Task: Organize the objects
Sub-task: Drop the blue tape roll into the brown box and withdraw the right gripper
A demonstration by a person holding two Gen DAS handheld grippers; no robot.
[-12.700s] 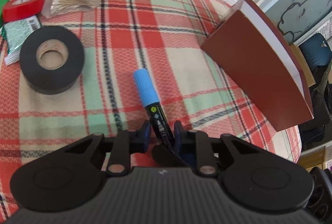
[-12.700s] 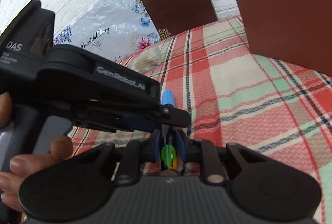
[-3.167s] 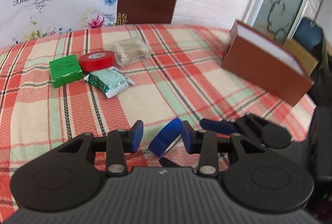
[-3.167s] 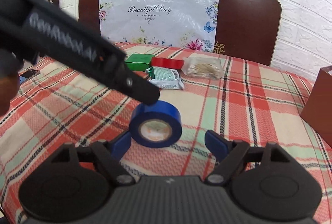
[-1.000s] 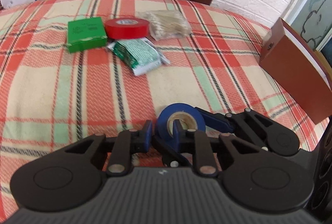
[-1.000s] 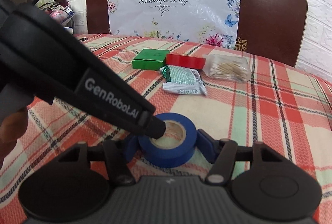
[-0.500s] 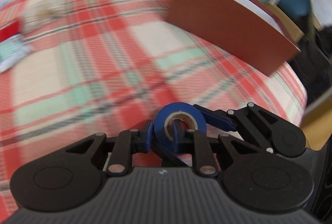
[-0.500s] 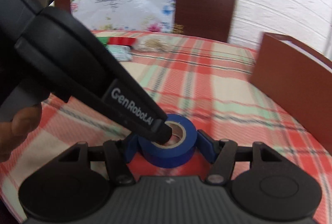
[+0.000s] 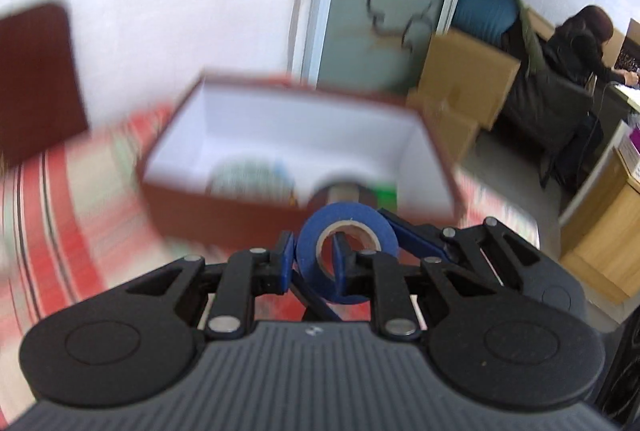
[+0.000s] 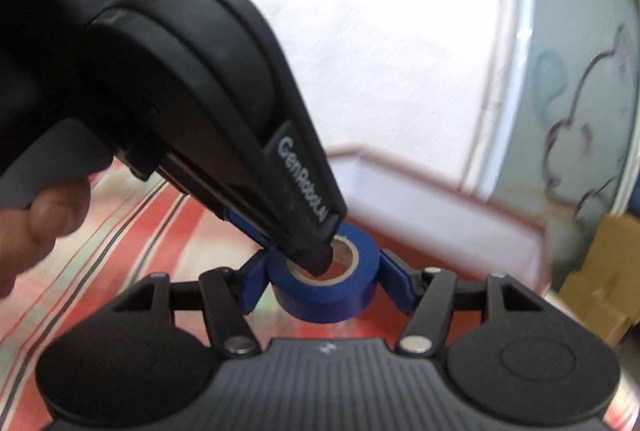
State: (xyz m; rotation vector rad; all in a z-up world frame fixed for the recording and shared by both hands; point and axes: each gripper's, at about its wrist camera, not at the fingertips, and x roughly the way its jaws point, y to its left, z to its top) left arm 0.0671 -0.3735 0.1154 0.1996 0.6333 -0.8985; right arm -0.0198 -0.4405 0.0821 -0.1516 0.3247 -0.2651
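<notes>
The counter (image 9: 48, 231), covered in a red, green and cream plaid cloth, carries an open red-brown cardboard box (image 9: 224, 207) with a white interior; blurred items lie inside it. The left hand-held gripper (image 9: 310, 265) pinches the wall of the blue roll of tape (image 9: 310, 251), one finger outside, one through the core. The right hand-held gripper (image 10: 322, 281) clamps the same roll across its outer sides. The roll sits in the air, just before the box's near wall.

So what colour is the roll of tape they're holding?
Blue, with a tan cardboard core. The tape roll shows best in the right wrist view.
</notes>
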